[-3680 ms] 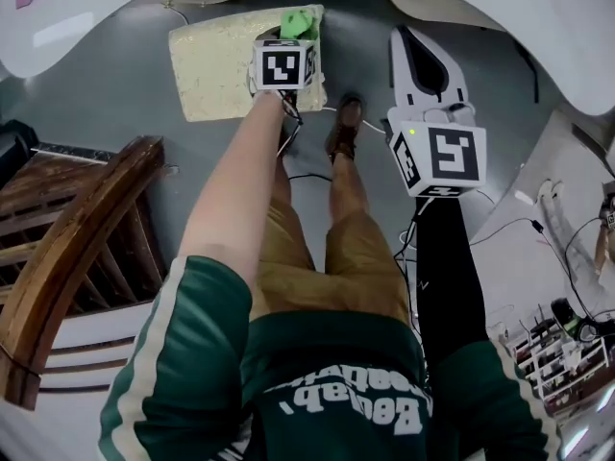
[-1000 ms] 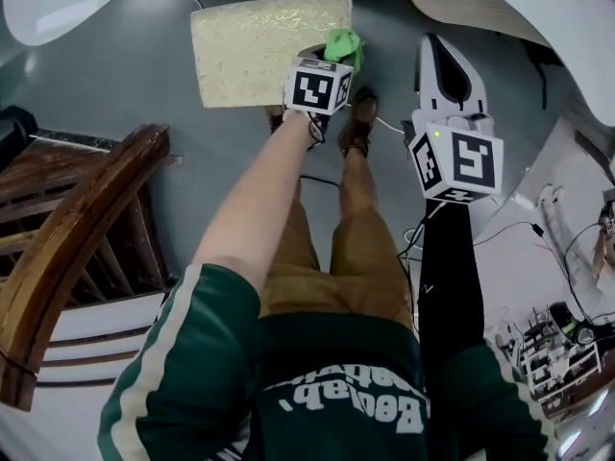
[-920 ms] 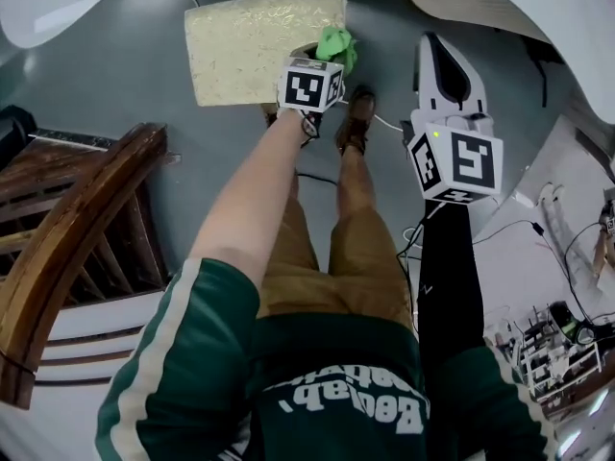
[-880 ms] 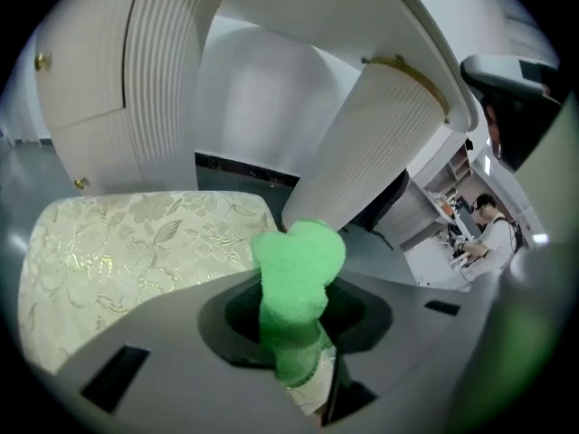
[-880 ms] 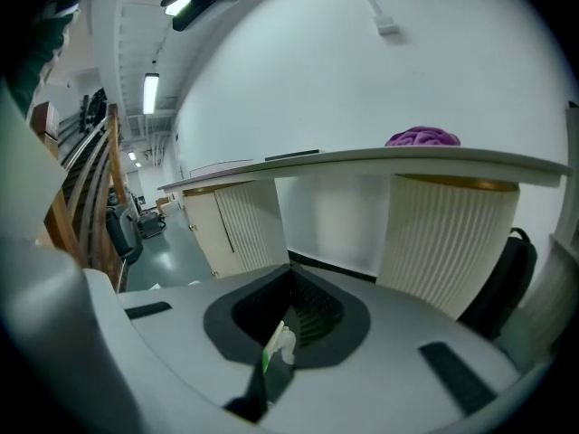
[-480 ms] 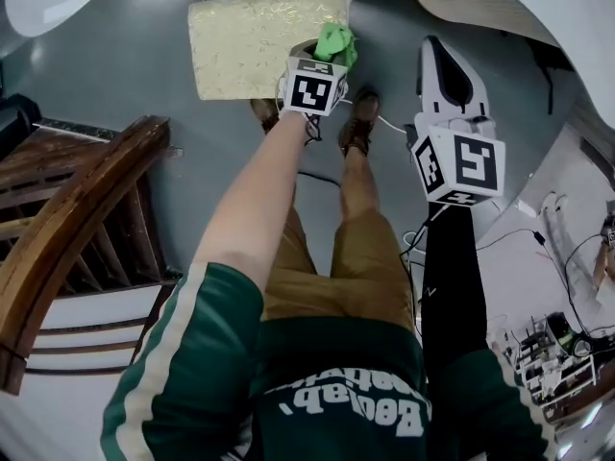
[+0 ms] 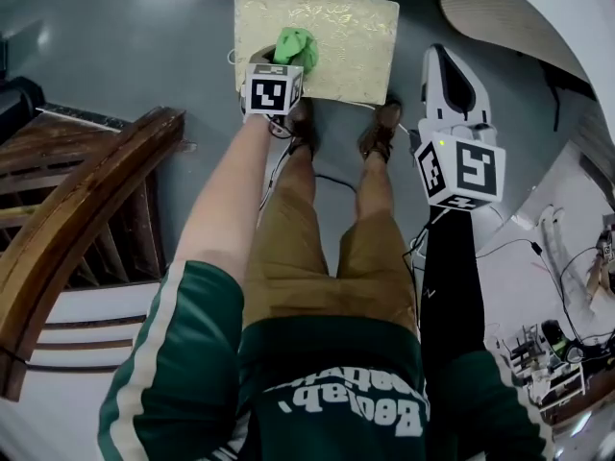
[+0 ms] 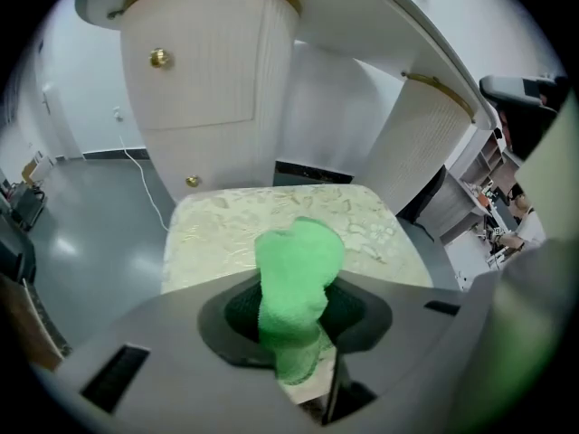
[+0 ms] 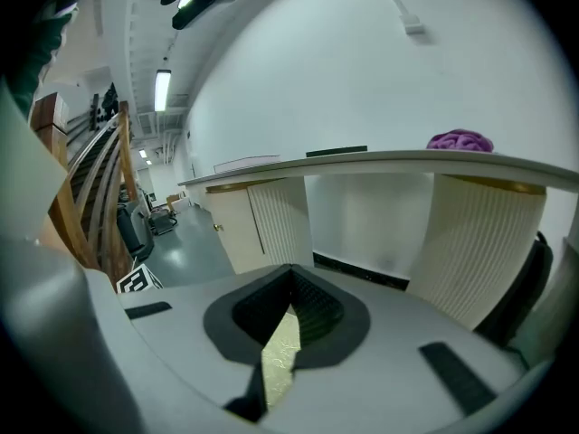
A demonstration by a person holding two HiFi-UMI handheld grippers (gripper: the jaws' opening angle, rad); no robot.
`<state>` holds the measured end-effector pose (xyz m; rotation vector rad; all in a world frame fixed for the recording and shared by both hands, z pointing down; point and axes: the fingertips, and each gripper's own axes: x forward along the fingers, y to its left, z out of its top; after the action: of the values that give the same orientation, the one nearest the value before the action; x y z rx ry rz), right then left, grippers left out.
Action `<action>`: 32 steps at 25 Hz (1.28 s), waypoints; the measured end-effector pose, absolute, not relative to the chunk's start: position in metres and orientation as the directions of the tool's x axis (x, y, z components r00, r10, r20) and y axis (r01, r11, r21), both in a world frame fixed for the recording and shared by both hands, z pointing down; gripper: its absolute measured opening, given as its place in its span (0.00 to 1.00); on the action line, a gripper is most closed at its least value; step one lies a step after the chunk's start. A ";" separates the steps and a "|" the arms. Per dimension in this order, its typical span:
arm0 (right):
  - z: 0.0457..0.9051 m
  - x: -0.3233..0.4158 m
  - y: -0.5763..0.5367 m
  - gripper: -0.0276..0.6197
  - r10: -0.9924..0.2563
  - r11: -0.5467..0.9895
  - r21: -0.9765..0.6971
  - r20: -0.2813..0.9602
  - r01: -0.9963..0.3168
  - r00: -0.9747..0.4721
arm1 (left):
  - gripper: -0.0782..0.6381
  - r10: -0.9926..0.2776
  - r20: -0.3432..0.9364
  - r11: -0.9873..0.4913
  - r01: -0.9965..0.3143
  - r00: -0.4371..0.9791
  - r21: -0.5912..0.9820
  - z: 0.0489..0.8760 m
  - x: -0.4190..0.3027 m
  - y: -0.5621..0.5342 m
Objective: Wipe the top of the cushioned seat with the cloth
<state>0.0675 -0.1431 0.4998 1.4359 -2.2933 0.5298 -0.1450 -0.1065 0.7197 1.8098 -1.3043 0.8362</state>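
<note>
Head view: green cloth point(image 7: 296, 46) on cream patterned cushioned seat point(image 7: 360, 32), left of centre, pinched by left gripper point(image 7: 279, 68). Right gripper point(image 7: 444, 65) off the seat's right edge, over grey floor point(image 7: 144, 56) (curved wooden frame point(image 7: 96, 200) far left).
Left gripper view: jaws clamped on cloth; white cabinet door point(image 8: 208, 70) behind seat.
Right gripper view: jaws together, nothing held; white counter point(image 9: 380, 163) ahead.

Cloth point(image 7: 296, 46) in left hand-held gripper point(image 7: 286, 63): from seat point(image 7: 357, 29) edge to its middle.
</note>
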 end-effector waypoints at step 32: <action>0.460 0.029 -0.128 0.05 -0.799 0.386 -0.076 0.471 -0.919 -0.374 | 0.29 -0.554 0.796 -0.221 -0.965 0.244 0.142 0.657 -0.235 -0.091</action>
<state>0.0286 -0.1281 0.4604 1.4922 -2.2921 0.4675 -0.2346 -0.0913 0.6565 1.8744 -1.3870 0.8150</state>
